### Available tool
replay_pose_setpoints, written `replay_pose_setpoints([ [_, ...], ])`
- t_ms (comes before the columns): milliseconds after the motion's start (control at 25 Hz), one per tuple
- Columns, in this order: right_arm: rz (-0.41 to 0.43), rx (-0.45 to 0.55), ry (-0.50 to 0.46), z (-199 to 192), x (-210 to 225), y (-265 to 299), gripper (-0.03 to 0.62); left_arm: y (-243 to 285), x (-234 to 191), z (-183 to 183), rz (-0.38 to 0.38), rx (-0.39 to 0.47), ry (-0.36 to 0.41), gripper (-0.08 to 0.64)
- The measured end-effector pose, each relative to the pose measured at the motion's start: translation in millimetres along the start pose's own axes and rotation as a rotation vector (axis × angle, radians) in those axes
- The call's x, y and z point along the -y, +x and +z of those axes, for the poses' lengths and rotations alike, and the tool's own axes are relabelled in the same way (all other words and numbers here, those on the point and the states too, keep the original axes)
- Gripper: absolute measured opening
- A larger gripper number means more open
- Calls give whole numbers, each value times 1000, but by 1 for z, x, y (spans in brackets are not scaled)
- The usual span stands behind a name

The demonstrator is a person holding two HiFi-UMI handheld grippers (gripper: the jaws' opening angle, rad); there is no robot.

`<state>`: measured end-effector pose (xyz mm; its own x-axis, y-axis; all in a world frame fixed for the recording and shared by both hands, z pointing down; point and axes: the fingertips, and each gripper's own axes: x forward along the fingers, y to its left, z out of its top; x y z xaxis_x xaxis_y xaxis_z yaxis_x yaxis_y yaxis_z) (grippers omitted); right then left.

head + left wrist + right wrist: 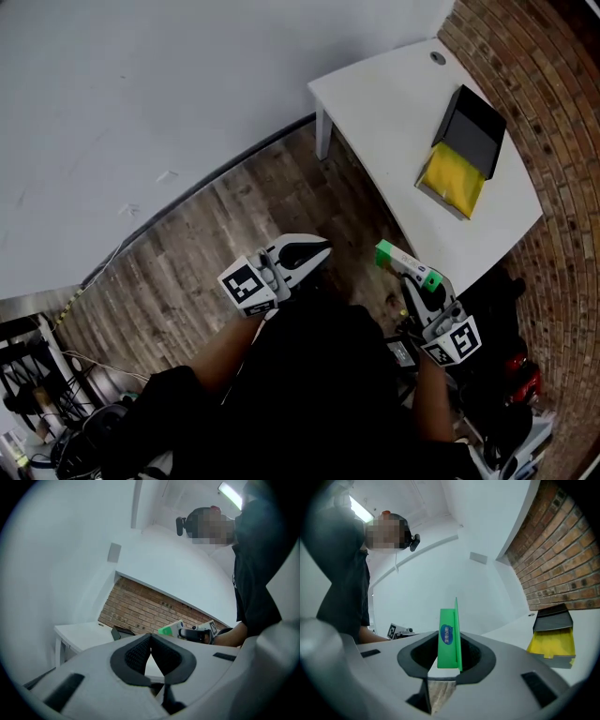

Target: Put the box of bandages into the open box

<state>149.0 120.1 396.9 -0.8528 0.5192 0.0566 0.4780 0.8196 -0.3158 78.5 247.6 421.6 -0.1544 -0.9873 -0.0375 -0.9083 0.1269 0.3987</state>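
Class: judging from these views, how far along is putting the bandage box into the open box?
Done: right tongs grip the bandage box. In hand: it's held over the floor, short of the white table. Left: setting it into the open box lying there.

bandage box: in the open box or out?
Out. The bandage box is clamped in the right gripper over the floor; the open box sits apart on the white table.

White table (384,103) on wood floor (234,244); open box (461,155), yellow inside, lying on tabletop
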Motion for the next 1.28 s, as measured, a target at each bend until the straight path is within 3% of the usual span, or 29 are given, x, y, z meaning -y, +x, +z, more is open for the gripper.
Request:
replay_pose_setpoints([
  [520,4,30,22,28,96,53,92,68,-83,34,-6,-31,31,15],
  [840,-82,95,54,61,173,45,92,165,-111,63,-114,-93,76,15],
  [1040,-149,137,80,74,208,29,92,218,-115,64,-194,-140,79,15],
  [1280,-304,218,153,74,239,-7,92,277,-114,63,-346,-218,100,15],
])
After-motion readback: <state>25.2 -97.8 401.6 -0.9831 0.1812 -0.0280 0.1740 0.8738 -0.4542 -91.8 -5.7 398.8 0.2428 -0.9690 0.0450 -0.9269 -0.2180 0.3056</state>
